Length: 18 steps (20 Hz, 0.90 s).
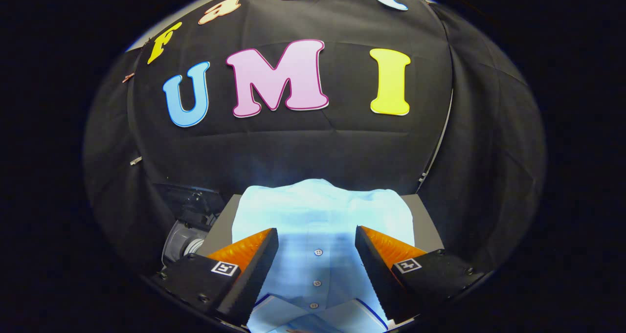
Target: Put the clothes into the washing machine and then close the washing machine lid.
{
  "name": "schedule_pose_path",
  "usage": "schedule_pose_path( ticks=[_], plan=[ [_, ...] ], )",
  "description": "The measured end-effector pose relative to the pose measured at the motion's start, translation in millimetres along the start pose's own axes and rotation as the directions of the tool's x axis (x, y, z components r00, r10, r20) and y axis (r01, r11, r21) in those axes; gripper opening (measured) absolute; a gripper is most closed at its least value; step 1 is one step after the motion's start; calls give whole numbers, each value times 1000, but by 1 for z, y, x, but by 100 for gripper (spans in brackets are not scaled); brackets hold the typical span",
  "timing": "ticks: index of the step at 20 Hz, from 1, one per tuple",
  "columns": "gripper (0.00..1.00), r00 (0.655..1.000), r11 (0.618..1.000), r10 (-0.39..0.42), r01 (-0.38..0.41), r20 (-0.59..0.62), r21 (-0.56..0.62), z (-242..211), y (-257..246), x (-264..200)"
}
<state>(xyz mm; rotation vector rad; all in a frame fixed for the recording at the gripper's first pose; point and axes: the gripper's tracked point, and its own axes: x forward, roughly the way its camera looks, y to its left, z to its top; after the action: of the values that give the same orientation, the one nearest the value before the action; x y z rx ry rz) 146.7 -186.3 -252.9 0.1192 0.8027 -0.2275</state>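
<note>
A light blue buttoned shirt (pixel 320 210) lies spread over a grey table (pixel 220 225), its button row and collar running between my fingers. My gripper (pixel 317 235) hangs just above the shirt, open wide, with cloth showing in the gap and neither finger pressing on it. To the left of the table, lower down, part of a grey round machine (pixel 183 242) shows beside dark parts; I cannot tell whether its lid is up.
The booth's black cloth wall (pixel 303 147) rises close behind the table and wraps round both sides. The table's far right corner (pixel 424 210) sticks out from under the shirt.
</note>
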Motion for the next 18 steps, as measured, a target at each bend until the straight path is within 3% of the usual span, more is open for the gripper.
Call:
schedule_pose_path(
  ticks=[8,16,18],
  plan=[
    [99,983,1000,-26,26,-180,-5,-37,-6,27],
    [97,972,1000,-26,26,-234,-5,-43,-8,31],
    [86,972,1000,-17,18,-234,3,-43,-8,33]
  ],
)
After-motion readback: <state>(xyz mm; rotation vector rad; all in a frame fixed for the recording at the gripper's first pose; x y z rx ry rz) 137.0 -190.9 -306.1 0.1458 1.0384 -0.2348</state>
